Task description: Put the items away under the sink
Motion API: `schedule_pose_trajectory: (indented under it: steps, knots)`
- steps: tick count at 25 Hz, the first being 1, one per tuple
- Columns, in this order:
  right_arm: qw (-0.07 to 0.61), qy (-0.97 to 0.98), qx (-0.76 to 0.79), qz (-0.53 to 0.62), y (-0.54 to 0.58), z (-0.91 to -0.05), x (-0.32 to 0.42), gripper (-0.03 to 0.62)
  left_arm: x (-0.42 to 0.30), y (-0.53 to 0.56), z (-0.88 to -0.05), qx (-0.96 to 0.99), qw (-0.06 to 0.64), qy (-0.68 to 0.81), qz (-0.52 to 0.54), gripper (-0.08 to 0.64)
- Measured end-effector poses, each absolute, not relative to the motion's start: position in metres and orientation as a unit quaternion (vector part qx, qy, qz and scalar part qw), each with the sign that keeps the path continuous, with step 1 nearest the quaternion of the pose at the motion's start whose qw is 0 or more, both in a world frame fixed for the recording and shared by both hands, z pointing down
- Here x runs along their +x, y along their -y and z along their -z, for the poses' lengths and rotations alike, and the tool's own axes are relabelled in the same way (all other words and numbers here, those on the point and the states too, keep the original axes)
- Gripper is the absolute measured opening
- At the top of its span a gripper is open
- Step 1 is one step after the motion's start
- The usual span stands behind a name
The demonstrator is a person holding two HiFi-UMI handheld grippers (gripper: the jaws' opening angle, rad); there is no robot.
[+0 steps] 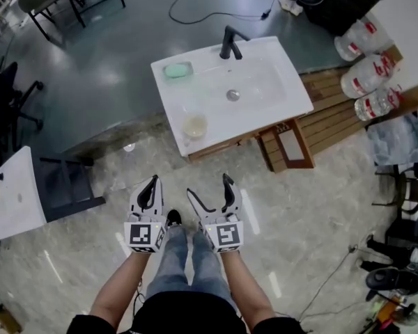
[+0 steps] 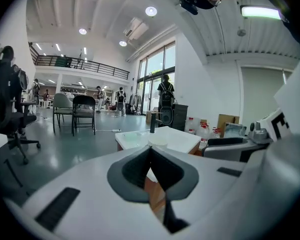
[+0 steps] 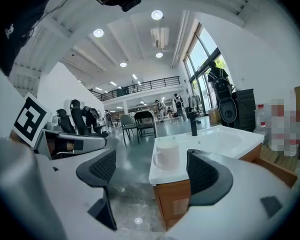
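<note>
A white sink unit [image 1: 265, 103] stands ahead of me on a wooden cabinet, with a black faucet [image 1: 230, 44] at its back. On its top lie a green soap dish [image 1: 177, 69] and, near the front edge, a pale cup [image 1: 194, 126]. The cabinet door [image 1: 287, 145] hangs open at the front right. My left gripper [image 1: 152, 182] is held low over the floor, jaws shut and empty; in the left gripper view [image 2: 150, 156] its pads touch. My right gripper [image 1: 210, 188] stands open and empty beside it. The right gripper view frames the cup [image 3: 166, 154] between the pads, still far off.
Large water bottles [image 1: 366, 75] lie on a wooden pallet [image 1: 334, 110] to the sink's right. A white table [image 1: 14, 193] and a dark chair [image 1: 70, 186] stand at the left. A cable [image 1: 216, 16] runs across the grey floor behind the sink. My legs are below the grippers.
</note>
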State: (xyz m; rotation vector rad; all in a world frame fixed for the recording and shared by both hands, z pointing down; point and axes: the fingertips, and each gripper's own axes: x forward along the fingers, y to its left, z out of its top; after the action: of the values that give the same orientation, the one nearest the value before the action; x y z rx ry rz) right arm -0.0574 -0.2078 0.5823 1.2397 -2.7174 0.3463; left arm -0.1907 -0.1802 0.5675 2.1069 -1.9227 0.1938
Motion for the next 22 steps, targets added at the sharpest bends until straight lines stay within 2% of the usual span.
schedule_pose_trajectory:
  steps: [5,9,14,22]
  knots:
    - [0.075,0.895,0.421,-0.126,0.238,-0.628,-0.082,0.442,-0.205,0.199,-0.609,0.721,0.146,0.673,-0.075,0.005]
    - [0.093,0.894,0.421,-0.120,0.262,-0.654,-0.103,0.397,-0.217,0.212,-0.635,0.710,0.155,0.683,-0.079,0.005]
    - [0.110,0.892,0.424,-0.116,0.284,-0.671,-0.134,0.318,-0.227,0.220,-0.654,0.705,0.162,0.685,-0.086,0.005]
    - [0.147,0.891,0.420,-0.087,0.305,-0.689,-0.154,0.147,-0.235,0.218,-0.663,0.703,0.166,0.684,-0.097,0.005]
